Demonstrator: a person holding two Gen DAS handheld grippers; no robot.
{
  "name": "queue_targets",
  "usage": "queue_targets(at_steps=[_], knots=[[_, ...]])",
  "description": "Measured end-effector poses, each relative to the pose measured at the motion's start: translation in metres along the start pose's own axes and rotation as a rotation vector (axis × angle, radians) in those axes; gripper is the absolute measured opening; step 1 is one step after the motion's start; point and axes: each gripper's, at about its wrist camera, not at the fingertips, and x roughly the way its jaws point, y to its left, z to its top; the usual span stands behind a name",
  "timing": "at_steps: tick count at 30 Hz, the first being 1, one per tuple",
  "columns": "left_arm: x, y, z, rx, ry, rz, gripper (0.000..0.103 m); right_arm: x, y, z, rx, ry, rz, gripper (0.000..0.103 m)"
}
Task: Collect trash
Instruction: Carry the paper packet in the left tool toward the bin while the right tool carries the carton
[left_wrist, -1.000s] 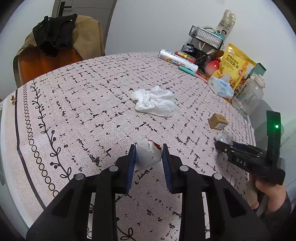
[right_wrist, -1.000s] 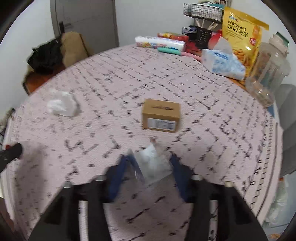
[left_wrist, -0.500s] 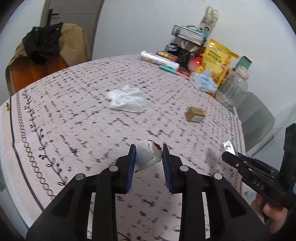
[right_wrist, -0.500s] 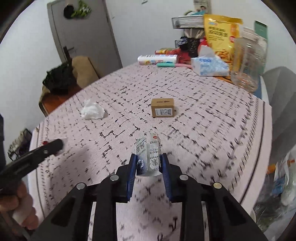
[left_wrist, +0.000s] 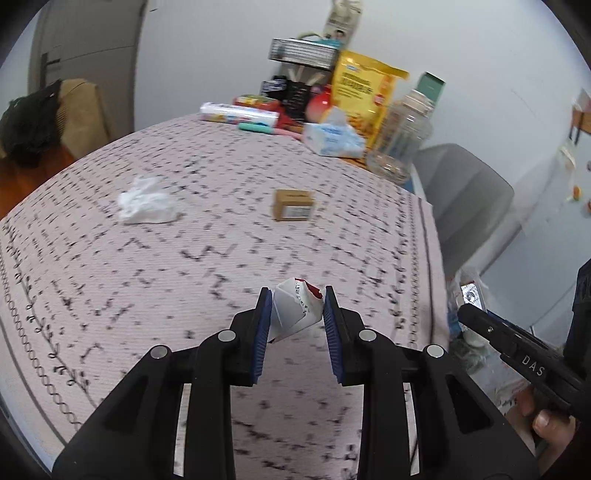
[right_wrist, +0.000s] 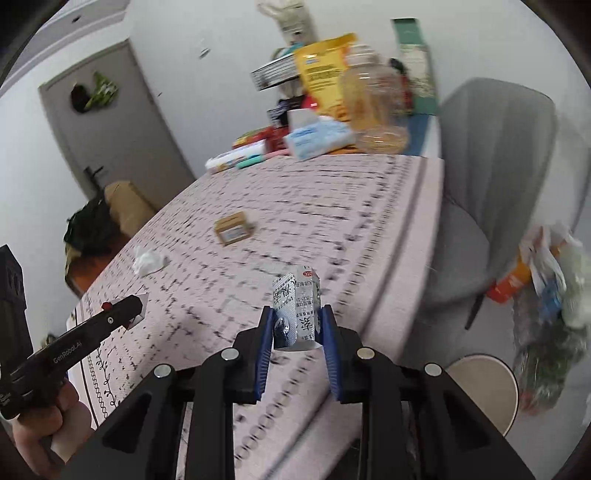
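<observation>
My left gripper (left_wrist: 296, 295) is shut on a crumpled white paper scrap with a red mark (left_wrist: 293, 314), held above the patterned tablecloth (left_wrist: 110, 277). My right gripper (right_wrist: 297, 314) is shut on a folded silver blister pack with printed characters (right_wrist: 295, 299), carried over the table's right edge. In the left wrist view the right gripper (left_wrist: 476, 314) shows at the far right, past the table edge. On the table lie a crumpled white tissue (left_wrist: 146, 201) and a small cardboard box (left_wrist: 293, 205).
A clear bag stuffed with rubbish (right_wrist: 546, 321) hangs at the right above a round white rim (right_wrist: 487, 384). A grey chair (right_wrist: 491, 177) stands by the table's right side. A snack bag, a jar, a tissue pack and boxes crowd the far edge (left_wrist: 369, 110).
The right jaws closed on the blister pack and lifted it off the table. Both grippers swung right toward the table's edge, rolling as they went; the left kept its paper.
</observation>
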Motion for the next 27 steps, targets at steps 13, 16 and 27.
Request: queue_targets(at_steps=[13,16,27], knots=[[0.026,-0.093,-0.009,0.147,0.058,-0.104,0.028,-0.037,-0.095,-0.024,0.158,-0.03,-0.09,0.028],[0.034,-0.115,-0.014,0.18,0.079,-0.124,0.028,-0.041,-0.116,-0.032,0.194,-0.03,-0.106,0.029],[0.07,-0.19,-0.036,0.293,0.161,-0.183,0.028,-0.045,-0.198,-0.066,0.338,-0.013,-0.164,0.03]])
